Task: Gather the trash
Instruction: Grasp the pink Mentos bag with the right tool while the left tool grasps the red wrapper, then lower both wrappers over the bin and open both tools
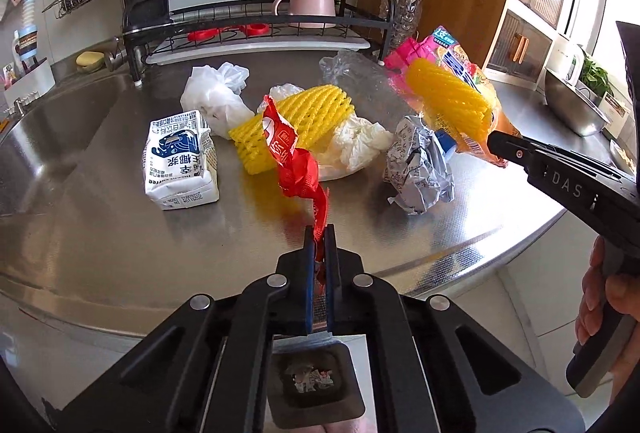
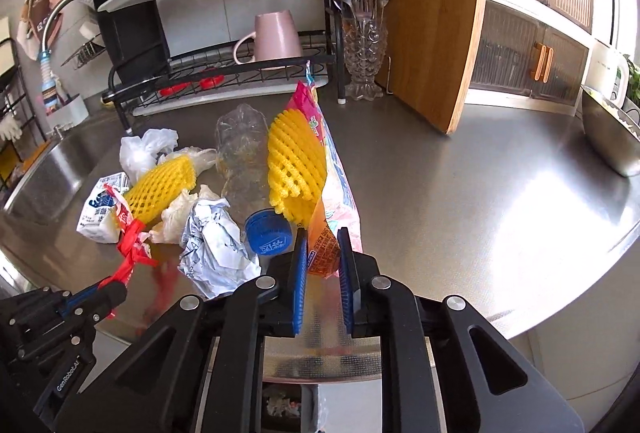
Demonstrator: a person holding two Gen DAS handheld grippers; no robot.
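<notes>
op: left wrist view has my left gripper clenched on the tail of the red wrapper, which stands up off the steel counter.

obs: and the other hand?

op: my right gripper has its pads pressed on the bottom corner of the orange snack bag; a yellow foam net rides on that bag.

obs: anything binned yet?

op: i see no bin in either view, so i judge nothing is collected yet. left lying on the counter: the milk carton, a second foam net, white plastic bags, crumpled paper, the blue cap and the clear bottle.
</notes>
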